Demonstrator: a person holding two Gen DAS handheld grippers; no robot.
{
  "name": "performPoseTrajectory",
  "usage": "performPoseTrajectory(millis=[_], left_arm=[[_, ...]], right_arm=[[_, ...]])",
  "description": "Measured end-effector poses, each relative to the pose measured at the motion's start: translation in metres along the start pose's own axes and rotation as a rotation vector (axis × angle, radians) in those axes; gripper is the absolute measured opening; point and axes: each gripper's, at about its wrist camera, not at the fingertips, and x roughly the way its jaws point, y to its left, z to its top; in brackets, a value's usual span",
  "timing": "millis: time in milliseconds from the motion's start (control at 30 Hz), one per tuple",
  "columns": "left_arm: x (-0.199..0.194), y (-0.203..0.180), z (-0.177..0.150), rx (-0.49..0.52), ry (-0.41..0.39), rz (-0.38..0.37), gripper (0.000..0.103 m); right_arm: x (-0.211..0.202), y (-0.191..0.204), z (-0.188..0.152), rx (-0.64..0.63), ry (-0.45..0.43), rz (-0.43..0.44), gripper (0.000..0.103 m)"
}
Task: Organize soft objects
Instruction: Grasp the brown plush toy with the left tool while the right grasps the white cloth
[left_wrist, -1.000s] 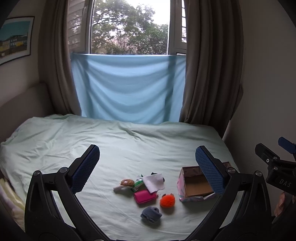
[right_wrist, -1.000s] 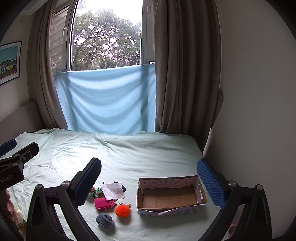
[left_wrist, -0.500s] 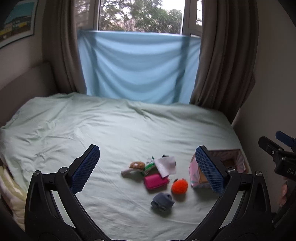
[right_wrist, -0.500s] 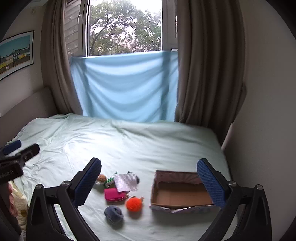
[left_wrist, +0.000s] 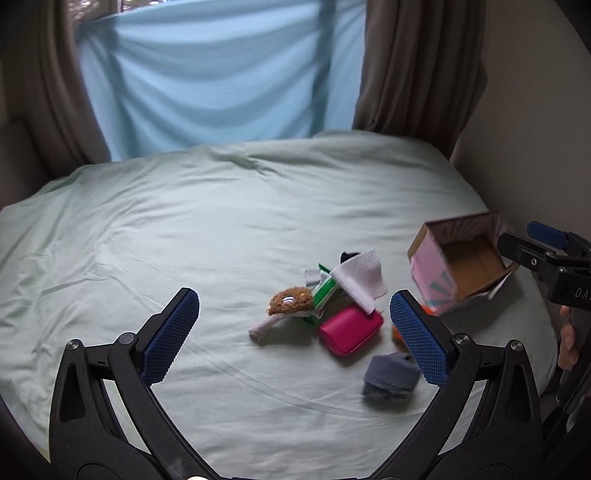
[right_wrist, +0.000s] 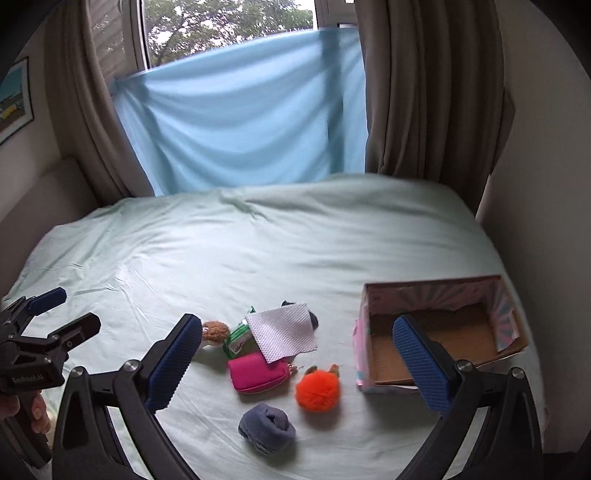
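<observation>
both claws lower, nearer bed pile | left claw (left_wrist: 293, 330) wide, empty | right claw (right_wrist: 303, 367) wide, empty | cardboard box (right_wrist: 441, 332) empty | "DA" on right claw body

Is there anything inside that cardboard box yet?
No, the box shows only its bare brown bottom; the soft things, like the orange pompom, lie on the bed.

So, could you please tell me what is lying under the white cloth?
The white cloth partly covers the pink pouch, a green packet and something dark behind; whatever else lies beneath is hidden.
</observation>
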Motion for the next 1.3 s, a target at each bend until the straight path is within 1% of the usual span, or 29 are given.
performPoseTrajectory(millis=[167,233,300,433,533,600,667,700,767,833,900,933,967,1000,1033,1133,1300], left_arm=[[0.078,0.018,-0.02,0.08,0.056,-0.061,0.102],[0.106,0.022,-0.028,0.11,0.073,-0.073,0.102],[0.135,0.027,-0.035,0.14,0.079,-0.1,0.102],[0.181,0.028,-0.048,0.182,0.081,-0.132,0.102],[0.208,0.028,-0.056,0.193,0.098,-0.158,0.101],[0.223,0.027,-0.061,0.2,0.105,-0.166,0.1],[0.233,0.026,-0.064,0.203,0.11,-0.183,0.098],[0.237,0.025,-0.065,0.205,0.114,-0.188,0.096],[0.245,0.026,-0.066,0.2,0.126,-0.202,0.09],[0.251,0.026,-0.065,0.192,0.136,-0.219,0.085],[0.254,0.025,-0.064,0.188,0.14,-0.231,0.074],[0.255,0.024,-0.063,0.19,0.142,-0.231,0.071],[0.257,0.023,-0.062,0.192,0.148,-0.236,0.06],[0.26,0.022,-0.062,0.193,0.159,-0.238,0.057],[0.26,0.021,-0.063,0.191,0.162,-0.239,0.057],[0.258,0.022,-0.064,0.183,0.156,-0.245,0.054],[0.251,0.024,-0.062,0.172,0.144,-0.238,0.052]], right_arm=[[0.074,0.013,-0.024,-0.008,0.044,0.005,0.103],[0.102,0.016,-0.033,-0.011,0.068,0.011,0.103],[0.13,0.02,-0.041,-0.017,0.083,0.019,0.103],[0.186,0.024,-0.057,-0.022,0.138,0.035,0.103],[0.221,0.023,-0.067,-0.021,0.192,0.056,0.097],[0.235,0.021,-0.07,-0.011,0.211,0.067,0.092],[0.249,0.018,-0.073,-0.008,0.236,0.075,0.082],[0.253,0.017,-0.074,-0.008,0.244,0.074,0.08],[0.26,0.016,-0.074,-0.005,0.264,0.078,0.07],[0.263,0.014,-0.073,0.007,0.272,0.095,0.064],[0.262,0.014,-0.071,0.011,0.278,0.108,0.058],[0.264,0.016,-0.071,0.005,0.286,0.121,0.051],[0.265,0.019,-0.071,-0.001,0.292,0.126,0.044],[0.266,0.022,-0.072,-0.01,0.299,0.132,0.04],[0.267,0.024,-0.073,-0.019,0.306,0.132,0.033],[0.267,0.028,-0.074,-0.038,0.302,0.107,0.029],[0.265,0.021,-0.072,0.001,0.284,0.094,0.016]])
